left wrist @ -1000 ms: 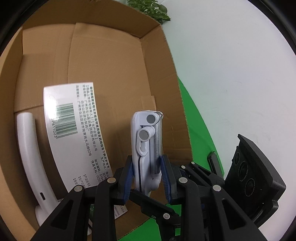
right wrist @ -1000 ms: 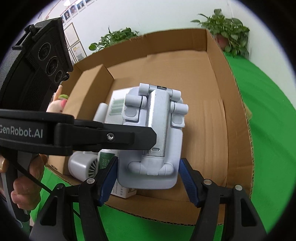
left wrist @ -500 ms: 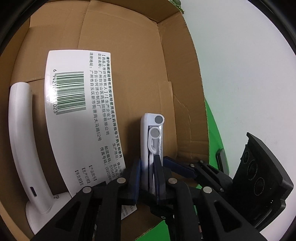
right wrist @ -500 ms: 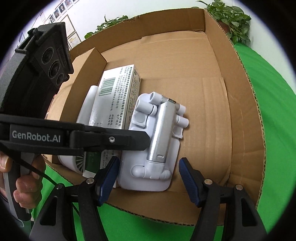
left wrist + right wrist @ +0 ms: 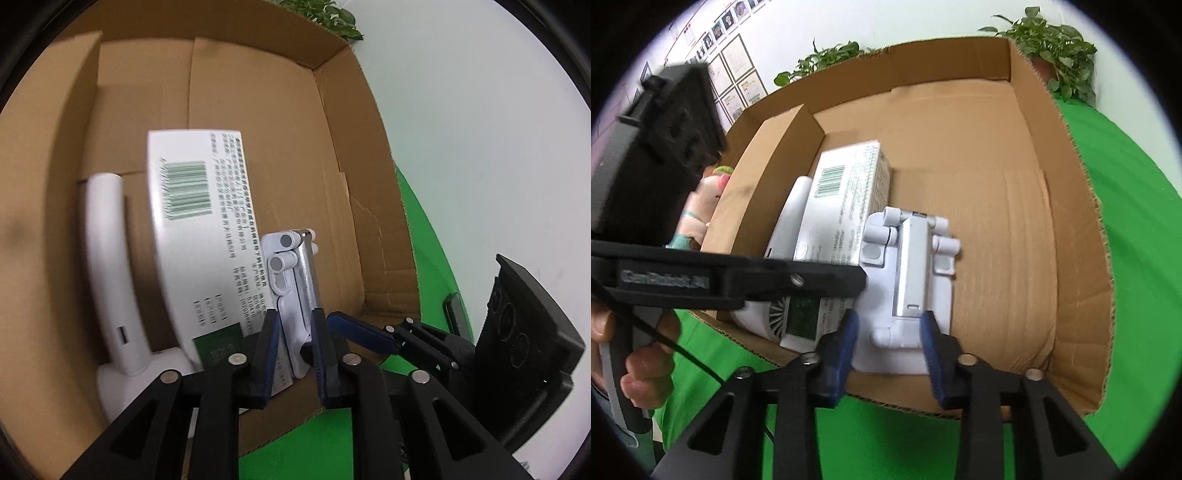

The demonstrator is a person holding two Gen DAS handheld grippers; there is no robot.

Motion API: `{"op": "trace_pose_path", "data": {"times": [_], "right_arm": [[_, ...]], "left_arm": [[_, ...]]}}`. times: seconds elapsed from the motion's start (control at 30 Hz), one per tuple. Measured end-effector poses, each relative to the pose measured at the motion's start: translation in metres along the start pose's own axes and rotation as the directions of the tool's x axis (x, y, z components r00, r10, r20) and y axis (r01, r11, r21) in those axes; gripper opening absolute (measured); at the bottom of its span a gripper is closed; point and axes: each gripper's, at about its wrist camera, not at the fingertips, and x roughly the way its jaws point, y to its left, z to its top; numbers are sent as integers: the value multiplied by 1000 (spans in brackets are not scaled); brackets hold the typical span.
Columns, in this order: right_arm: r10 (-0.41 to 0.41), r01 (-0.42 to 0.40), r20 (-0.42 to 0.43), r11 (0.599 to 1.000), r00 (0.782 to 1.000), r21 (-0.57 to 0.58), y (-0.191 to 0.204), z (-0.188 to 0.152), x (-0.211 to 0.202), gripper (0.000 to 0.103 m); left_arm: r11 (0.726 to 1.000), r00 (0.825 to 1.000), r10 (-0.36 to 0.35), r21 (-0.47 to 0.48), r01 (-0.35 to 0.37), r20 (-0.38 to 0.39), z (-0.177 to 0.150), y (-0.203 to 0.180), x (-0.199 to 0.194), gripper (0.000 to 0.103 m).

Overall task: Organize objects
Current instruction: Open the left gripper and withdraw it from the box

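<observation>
A white folding phone stand [image 5: 291, 291] [image 5: 908, 280] sits on the floor of a cardboard box [image 5: 266, 122] [image 5: 1008, 206], next to a white medicine carton with a barcode [image 5: 192, 229] [image 5: 846, 206]. My left gripper [image 5: 293, 343] has its blue pads on either side of the stand's edge, with a small gap showing. My right gripper [image 5: 890, 332] is open, its pads apart at the stand's near end, above the box's front wall.
A white handheld fan [image 5: 110, 258] [image 5: 790, 210] lies left of the carton in the box. A plush toy [image 5: 701, 206] sits outside the box's left wall. Green cloth [image 5: 1137, 221] covers the table. Potted plants [image 5: 1052, 40] stand behind the box.
The stand has gone down from mid-air onto the box floor beside the carton. My left pads have spread a little from it and both grippers have pulled back.
</observation>
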Motion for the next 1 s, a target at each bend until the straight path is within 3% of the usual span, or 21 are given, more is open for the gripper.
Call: {"op": "trace_pose_path", "data": {"times": [0.13, 0.17, 0.2, 0.3, 0.37, 0.43, 0.47, 0.5, 0.53, 0.57, 0.6, 0.63, 0.67, 0.7, 0.8, 0.87, 1.0], "right_arm": [[-60, 60, 4, 998, 998, -7, 0, 2, 3, 38], [-54, 54, 14, 999, 998, 6, -1, 2, 1, 45], [-44, 43, 29, 999, 999, 22, -3, 3, -2, 50], [-54, 50, 83, 997, 995, 54, -10, 2, -14, 51], [-72, 65, 94, 995, 993, 73, -14, 0, -19, 51], [-90, 81, 108, 993, 990, 83, -11, -7, -25, 59], [-106, 97, 120, 992, 987, 77, -8, -10, -26, 76], [-136, 129, 142, 990, 980, 60, -1, -14, -28, 86], [-180, 178, 181, 984, 967, 25, 10, -18, -29, 86], [-215, 222, 215, 975, 953, -9, 19, -23, -29, 86], [-250, 267, 247, 963, 936, -37, 27, -27, -28, 87], [-275, 298, 267, 953, 923, -49, 32, -31, -27, 87], [-287, 312, 280, 949, 916, -49, 34, -33, -26, 87], [-288, 313, 295, 949, 911, -42, 37, -35, -24, 87], [-291, 310, 344, 951, 893, -1, 42, -40, -20, 90], [-289, 301, 345, 953, 893, 19, 43, -40, -16, 94], [-299, 314, 358, 949, 884, 18, 49, -40, -10, 102]], "left_arm": [[998, 993, 41, 32, -45, 110, -16, -8, -44, 33], [998, 989, 46, 35, -52, 142, -20, -9, -56, 39], [997, 980, 57, 41, -66, 190, -25, -8, -72, 42], [988, 947, 118, 56, -141, 298, -39, -6, -106, 54], [972, 900, 189, 57, -229, 392, -55, -5, -127, 64], [944, 837, 268, 43, -326, 476, -65, -2, -142, 73], [930, 805, 298, 35, -366, 513, -69, -4, -143, 79], [915, 773, 320, 32, -402, 548, -77, -2, -147, 84], [894, 732, 346, 30, -447, 587, -88, -3, -151, 87], [874, 694, 372, 20, -486, 617, -95, -2, -150, 96], [845, 646, 409, 0, -535, 645, -105, -2, -146, 102], [826, 620, 432, -12, -563, 654, -109, -1, -148, 103], [809, 608, 461, -25, -587, 646, -110, 2, -141, 103], [795, 607, 498, -45, -606, 620, -114, 8, -133, 103], [795, 611, 537, -105, -598, 582, -118, 29, -110, 103], [795, 611, 555, -143, -590, 564, -115, 42, -98, 102], [746, 551, 594, -146, -649, 586, -118, 43, -79, 103]]}}
